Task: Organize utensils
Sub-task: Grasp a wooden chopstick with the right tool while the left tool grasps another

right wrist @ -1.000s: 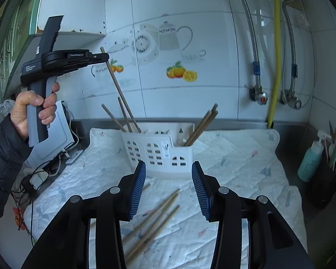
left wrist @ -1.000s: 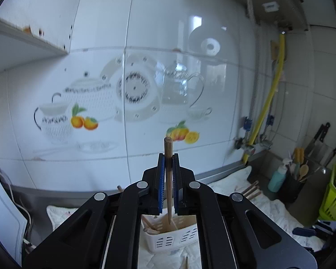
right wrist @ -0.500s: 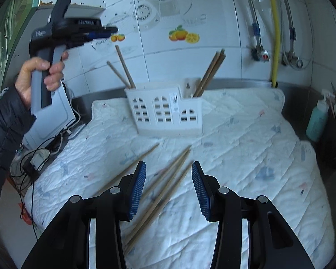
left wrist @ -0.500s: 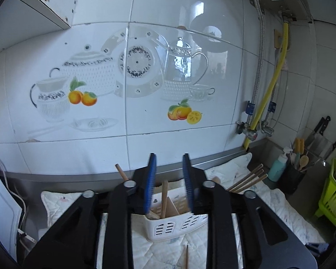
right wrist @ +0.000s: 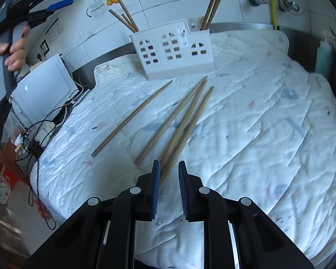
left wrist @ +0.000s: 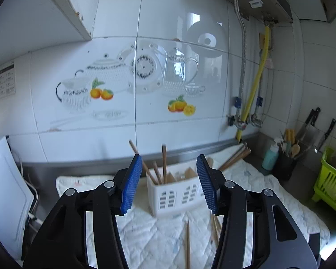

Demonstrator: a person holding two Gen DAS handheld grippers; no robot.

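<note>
Straddling loose chopsticks (right wrist: 186, 121), right gripper (right wrist: 169, 172), jaws apart

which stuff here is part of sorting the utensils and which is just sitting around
In the job:
loose chopsticks on the quilted cloth
white caddy
right gripper
left gripper

Lying about:
teal bottle
green rack
knives
white appliance

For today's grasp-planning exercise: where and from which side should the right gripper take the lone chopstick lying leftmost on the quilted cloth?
Probably its thick near end, from above. The lone chopstick lies flat on the quilted cloth, apart from the other three, slanting toward the white holder. So bring the right gripper down with jaws across the shaft, not along it.
</note>
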